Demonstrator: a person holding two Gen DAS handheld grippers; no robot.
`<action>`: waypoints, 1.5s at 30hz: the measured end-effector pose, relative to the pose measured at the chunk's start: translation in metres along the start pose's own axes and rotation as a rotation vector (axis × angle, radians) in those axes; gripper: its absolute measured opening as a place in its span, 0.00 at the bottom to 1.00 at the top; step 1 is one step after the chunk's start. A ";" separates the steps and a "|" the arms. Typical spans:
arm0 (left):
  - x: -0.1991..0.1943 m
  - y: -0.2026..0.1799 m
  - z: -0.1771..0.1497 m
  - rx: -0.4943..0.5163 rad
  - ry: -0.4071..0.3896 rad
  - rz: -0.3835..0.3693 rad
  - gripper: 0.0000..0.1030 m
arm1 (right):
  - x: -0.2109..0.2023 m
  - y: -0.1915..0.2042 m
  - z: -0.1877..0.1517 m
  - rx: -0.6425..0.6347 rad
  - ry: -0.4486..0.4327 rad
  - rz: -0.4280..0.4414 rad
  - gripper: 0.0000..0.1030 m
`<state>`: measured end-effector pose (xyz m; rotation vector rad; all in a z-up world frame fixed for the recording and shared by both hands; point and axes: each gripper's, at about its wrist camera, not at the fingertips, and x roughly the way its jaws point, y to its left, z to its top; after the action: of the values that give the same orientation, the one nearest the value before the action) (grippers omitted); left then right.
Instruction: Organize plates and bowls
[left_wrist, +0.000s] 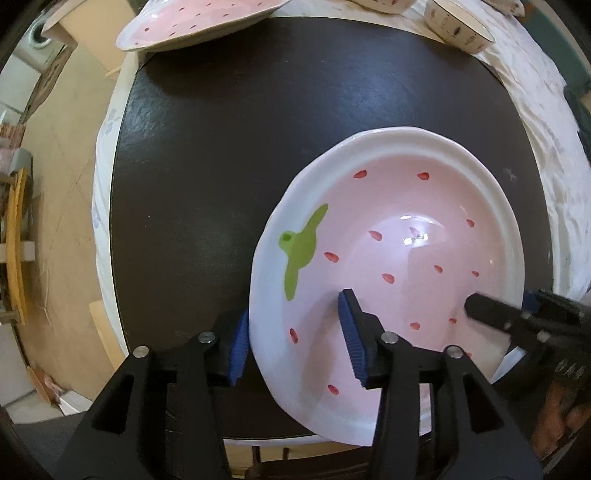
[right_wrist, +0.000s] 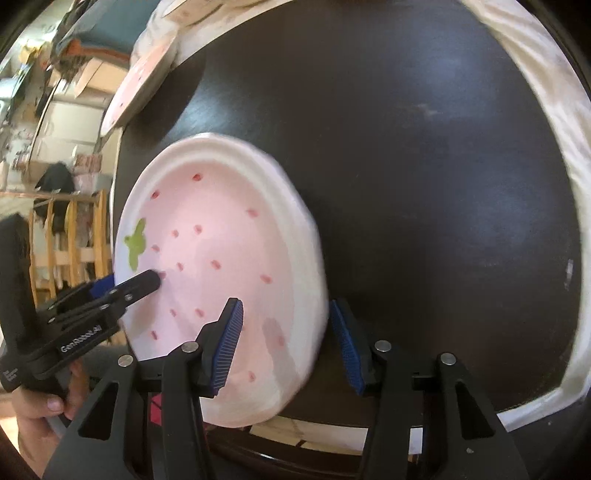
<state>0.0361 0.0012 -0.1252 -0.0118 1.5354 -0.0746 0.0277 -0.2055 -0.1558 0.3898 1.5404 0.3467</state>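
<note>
Straddling the near-left rim of a pink strawberry plate (left_wrist: 399, 236), the left gripper (left_wrist: 295, 343) pointed down at a dark table (left_wrist: 258, 129). Its outer blue pad sat just outside the white rim and its inner pad hung over the pink inside; a gap showed between the inner pad and the plate, so the jaws stood released around the rim rather than clenched on it. The plate lay on the table, directly under and ahead of this tool, its near edge reaching past the table's front edge. A green leaf mark sat on the plate just ahead of the outer pad.

From the right wrist camera, the right gripper (right_wrist: 286, 343) straddled the opposite rim of the same plate (right_wrist: 221, 240). One blue pad hovered over the pink inside and the other stood outside the rim over the table (right_wrist: 424, 166). Neither pad plainly pressed the plate, so these jaws also stood released with the rim between them. The plate's edge was blurred in this view.

Well ahead of the left tool, at the table's far edge, lay a second pink plate (left_wrist: 199, 26), and ahead to its right stood a patterned bowl (left_wrist: 458, 26) on a white cloth (left_wrist: 535, 110).
</note>
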 end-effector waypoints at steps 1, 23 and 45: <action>0.000 0.001 0.001 -0.010 0.003 -0.001 0.38 | 0.001 0.003 0.001 -0.016 -0.004 -0.006 0.45; 0.001 -0.025 0.080 -0.010 -0.069 0.004 0.36 | -0.014 -0.017 0.056 0.009 -0.054 -0.099 0.38; 0.003 -0.029 0.127 -0.055 -0.150 -0.036 0.36 | -0.022 -0.031 0.116 0.045 -0.121 -0.077 0.38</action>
<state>0.1622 -0.0333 -0.1224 -0.0873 1.3872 -0.0586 0.1424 -0.2460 -0.1509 0.3782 1.4424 0.2248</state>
